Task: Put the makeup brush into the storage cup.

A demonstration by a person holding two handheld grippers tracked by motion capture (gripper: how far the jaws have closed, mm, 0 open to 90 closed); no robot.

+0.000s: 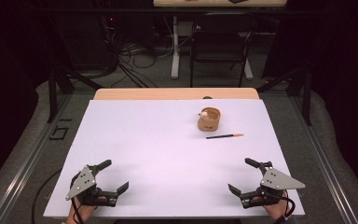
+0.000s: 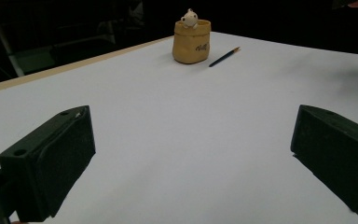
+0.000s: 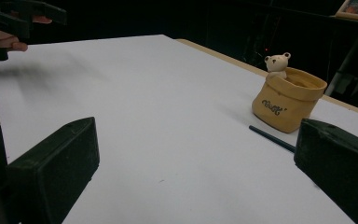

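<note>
1. High view: left gripper (image 1: pixel 114 176) at the near left corner of the white table sheet (image 1: pixel 158 154), jaws spread wide, nothing between them. Right gripper (image 1: pixel 243 176) at the near right corner, jaws equally wide and empty. Far right of the sheet: a tan bag-shaped pot (image 1: pixel 209 120) with a small bear figure (image 1: pixel 204 113) at its rim. Just in front of the pot and a little to its right, a dark pencil (image 1: pixel 224 136) lying flat, long axis nearly across the table, pale tip pointing right. Well apart from both grippers, bare sheet in between. Beyond the table: a folding chair (image 1: pixel 221 44) and floor cables (image 1: pixel 135 58).

2. Left gripper view: own two black jaws far apart at the bottom corners, empty. Pot (image 2: pixel 191 42) upright near the far edge, bear figure (image 2: pixel 189 18) peering over the rim. Pencil (image 2: pixel 223 57) just right of it, slanting up and to the right, not touching.

3. Right gripper view: own jaws wide, nothing held. Pot (image 3: pixel 287 100) at right, bear figure (image 3: pixel 277 62) at its left rim. Pencil (image 3: pixel 270 138) on the sheet just before the pot, running down-right until hidden behind the right-hand jaw. Left gripper (image 3: pixel 23 14) at top left, in a hand (image 3: pixel 2 42).
</note>
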